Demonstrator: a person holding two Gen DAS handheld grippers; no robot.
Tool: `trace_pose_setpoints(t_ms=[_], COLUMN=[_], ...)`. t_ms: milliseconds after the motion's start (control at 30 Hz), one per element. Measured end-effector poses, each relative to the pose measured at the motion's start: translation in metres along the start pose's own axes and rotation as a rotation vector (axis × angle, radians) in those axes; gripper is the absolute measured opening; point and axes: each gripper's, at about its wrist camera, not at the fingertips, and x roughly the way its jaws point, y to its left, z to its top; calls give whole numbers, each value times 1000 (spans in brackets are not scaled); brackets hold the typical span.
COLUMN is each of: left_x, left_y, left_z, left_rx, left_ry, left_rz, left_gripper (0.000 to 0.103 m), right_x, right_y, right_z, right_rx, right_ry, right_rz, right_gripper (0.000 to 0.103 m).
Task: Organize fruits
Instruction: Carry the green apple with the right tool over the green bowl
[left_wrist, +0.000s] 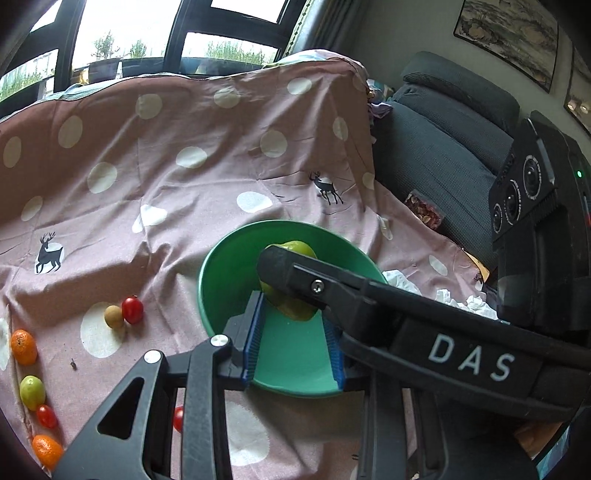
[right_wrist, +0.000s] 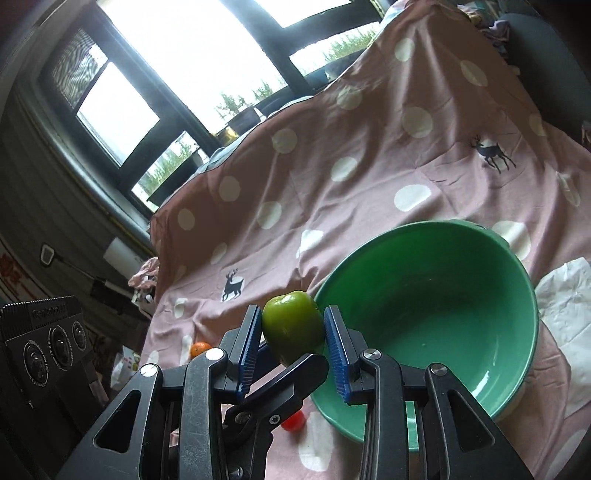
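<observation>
Right hand-held gripper (right_wrist: 293, 341) pinches a smooth green round fruit (right_wrist: 292, 326) btwn its blue ribbed pads, held just above the near-left rim of the glossy green round bowl (right_wrist: 443, 295). Left hand-held gripper (left_wrist: 295, 345) is spread wide w/ nothing btwn its pads, hovering over the bowl's near rim; the right one's black finger crosses its view. Bowl sits on a pink polka-dot cloth w/ deer print (left_wrist: 184, 184). Left of the bowl on the cloth: red cherry tomato (left_wrist: 132, 310) touching a small tan round fruit (left_wrist: 113, 316), plus an orange mandarin (left_wrist: 24, 347) and a small green fruit (left_wrist: 32, 392). Crumpled white tissue (right_wrist: 565, 295) lies right of the bowl.
</observation>
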Motion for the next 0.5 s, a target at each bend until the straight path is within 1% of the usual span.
trace_pose_setpoints(t_ms=[133, 500], left_x=[13, 44], left_y=[-7, -26], left_z=[3, 8], left_rx=[6, 23], left_ry=[14, 60], left_rz=[-24, -84], left_gripper=[31, 31], right_x=[-3, -12], right_y=[-16, -46], right_z=[3, 6], right_rx=[41, 123], right_ry=[-4, -25], right_rz=[-6, -75], right_gripper=[36, 36])
